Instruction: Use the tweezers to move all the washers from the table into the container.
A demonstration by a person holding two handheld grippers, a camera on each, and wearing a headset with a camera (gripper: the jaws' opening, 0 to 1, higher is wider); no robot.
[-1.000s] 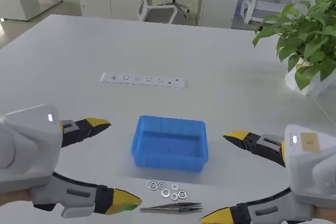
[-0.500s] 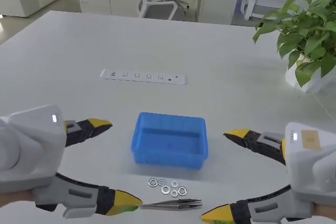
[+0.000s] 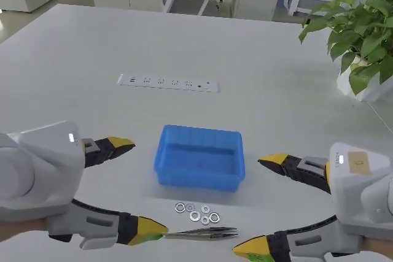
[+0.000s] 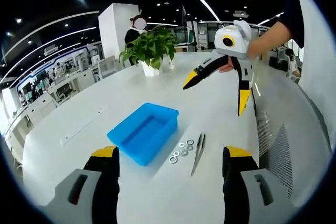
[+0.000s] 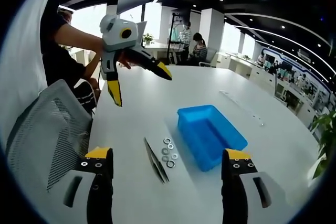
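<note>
Bare surface [image 3: 73,53] is lying open across the upper left and centre of the head view, a power strip [image 3: 167,83] crossing it above the middle. The blue container [image 3: 199,164] is sitting at lower centre, walling off the washers [image 3: 196,213] and tweezers [image 3: 199,233] just below it from above. The left gripper [image 3: 146,187] and right gripper [image 3: 249,205], jaws spread wide, are flanking that patch at lower left and lower right. A plant [image 3: 362,35] is crowding the upper right corner.
</note>
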